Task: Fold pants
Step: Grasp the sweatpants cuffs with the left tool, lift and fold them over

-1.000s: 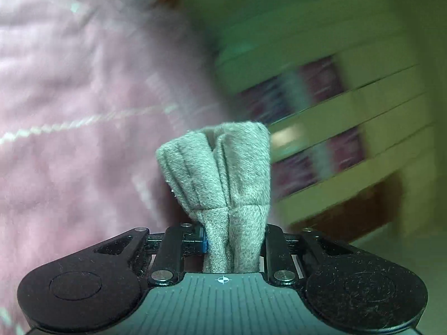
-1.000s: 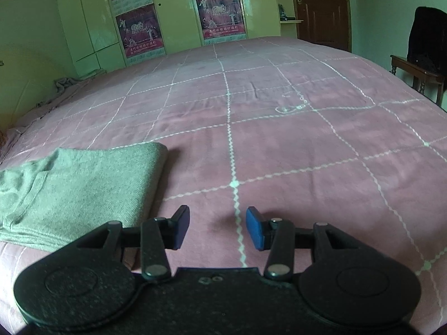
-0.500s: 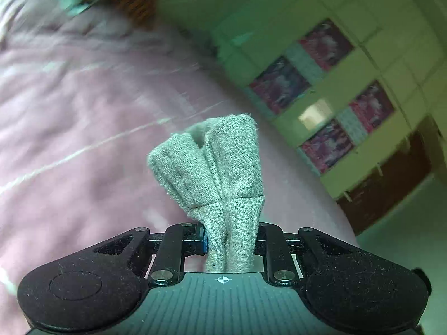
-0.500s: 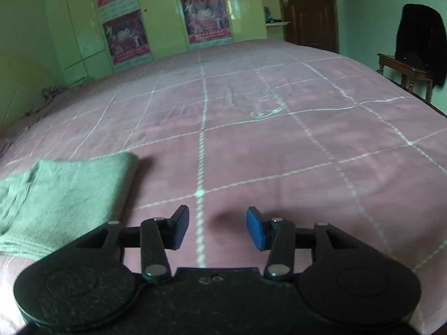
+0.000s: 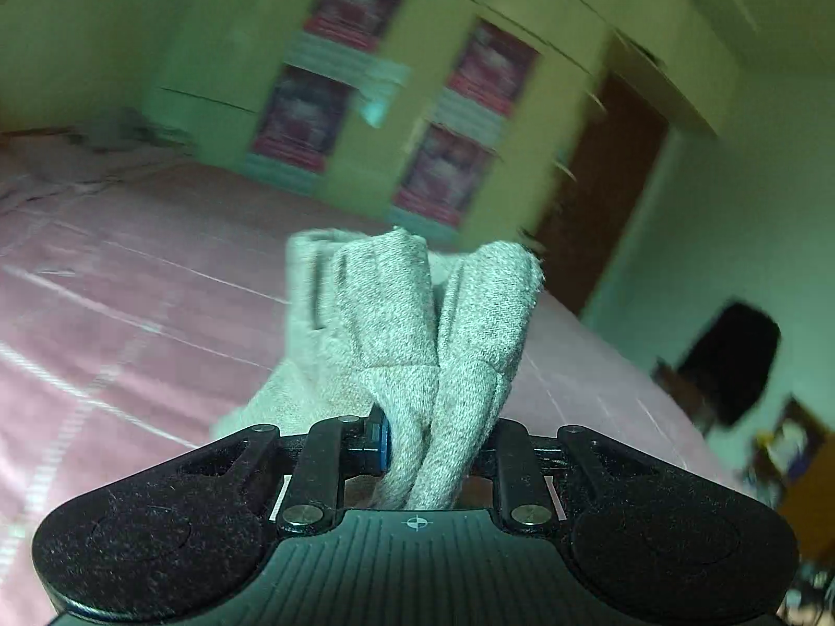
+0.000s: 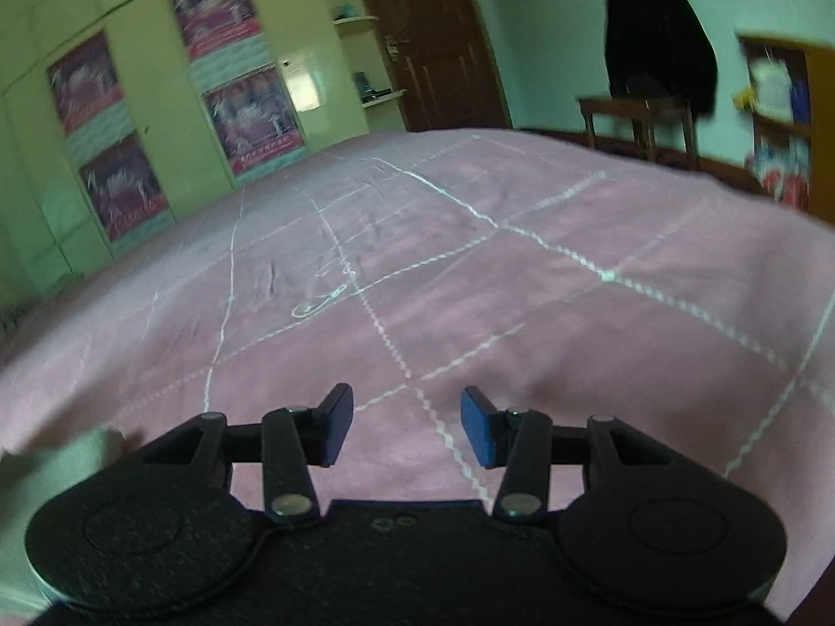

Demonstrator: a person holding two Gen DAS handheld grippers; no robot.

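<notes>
My left tool (image 5: 433,443) is pressed together on a bunched end of the pants (image 5: 417,344). The grey knit wad stands up out of the jaws, its long axis running away from the camera along the fingers, and it splays into two thick lobes above the pinch. A looser flap hangs off to the left of the lobes and trails down beside the left finger toward the bed (image 5: 130,287). The blue pad (image 5: 385,441) of the left finger presses against the fabric's side; the other pad is hidden behind the cloth. How much of the pants hangs below the tool I cannot tell from this view.

My right tool (image 6: 407,425) is spread, with nothing between its blue pads (image 6: 477,425). It hangs above the bed's pink cover. At the far lower left of the right wrist view a pale green-grey patch (image 6: 57,464) shows just beside the tool's body; it is too blurred for me to say what it is.

Compared with a second ago, the left view has swung from mostly pink cover to the cupboards (image 5: 396,120) with posters and a brown door (image 5: 600,198), and the picture has rolled. The wad sits in the jaws as it did then. In the right view the folded cloth that lay at left on the bed has slid almost out of frame, and a dark garment on a chair (image 6: 657,47) now sits nearer the middle.
</notes>
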